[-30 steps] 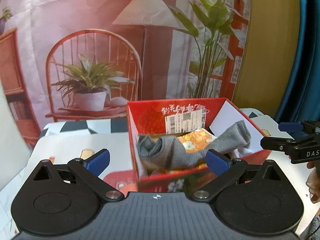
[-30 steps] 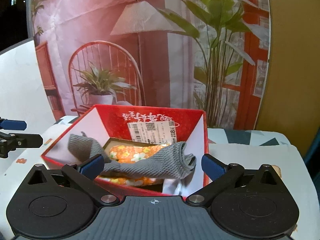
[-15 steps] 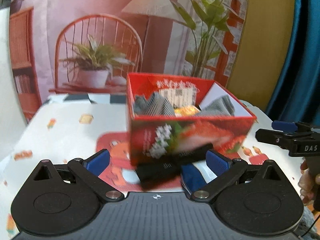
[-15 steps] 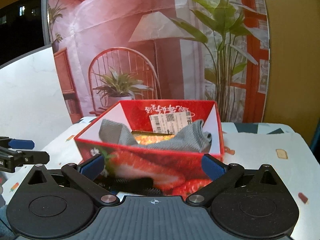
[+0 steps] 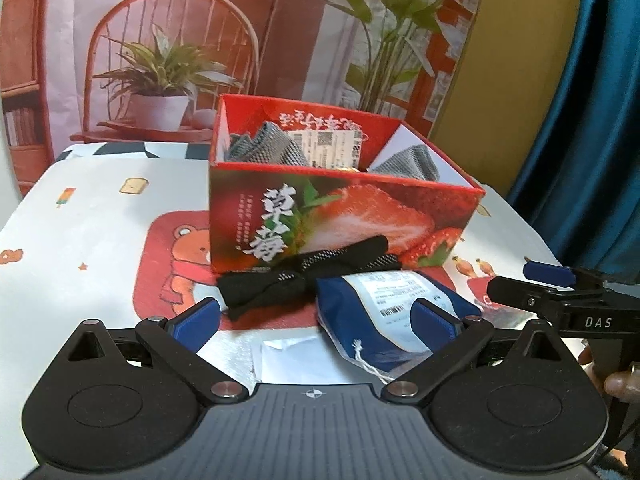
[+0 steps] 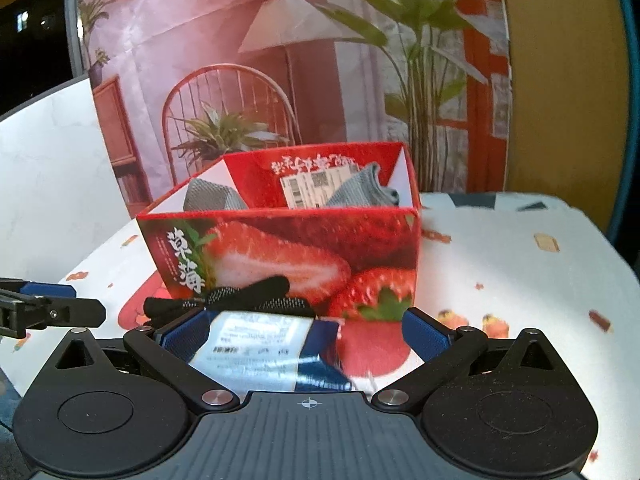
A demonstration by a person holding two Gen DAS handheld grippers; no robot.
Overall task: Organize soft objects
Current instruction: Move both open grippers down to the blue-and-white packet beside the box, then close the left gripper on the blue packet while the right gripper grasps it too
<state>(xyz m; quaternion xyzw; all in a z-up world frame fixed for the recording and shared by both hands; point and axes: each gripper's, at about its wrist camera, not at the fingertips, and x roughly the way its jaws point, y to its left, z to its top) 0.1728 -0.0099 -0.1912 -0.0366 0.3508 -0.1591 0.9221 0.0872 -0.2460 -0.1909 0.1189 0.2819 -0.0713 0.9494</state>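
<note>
Both tongs hang wide open and empty over the patterned bench (image 5: pixel 100 216), with two soft items left to sort. The left tongs (image 5: pixel 316 314) frame a blue drawstring pouch (image 5: pixel 384 320) with a white label, lying nearest on the cloth. The right tongs (image 6: pixel 306 328) sit low over the same blue drawstring pouch (image 6: pixel 256 344), its label between the blue pads. Just behind the pouch, a black mesh sock (image 5: pixel 304 276) lies crumpled against the foot of the strawberry box (image 5: pixel 340 220). Inside that red carton, two ends of grey sock (image 5: pixel 272 150) show above the rim beside a shipping label; anything else inside is hidden from this low angle.

The likely trouble is crowding. With both tongs aimed at the one pouch, they could collide or tug it between them. The pouch touches the black sock, so a careless pinch may drag both along. The slick wrapper could also slip from the pads. A push forward might shove the light carton across the cloth.

A second ago both cameras looked down into the box, where an orange floral packet lay under the grey sock. Both tongs have since dropped low and drawn back, bringing the pouch and black sock into view. The box itself appears unmoved.
</note>
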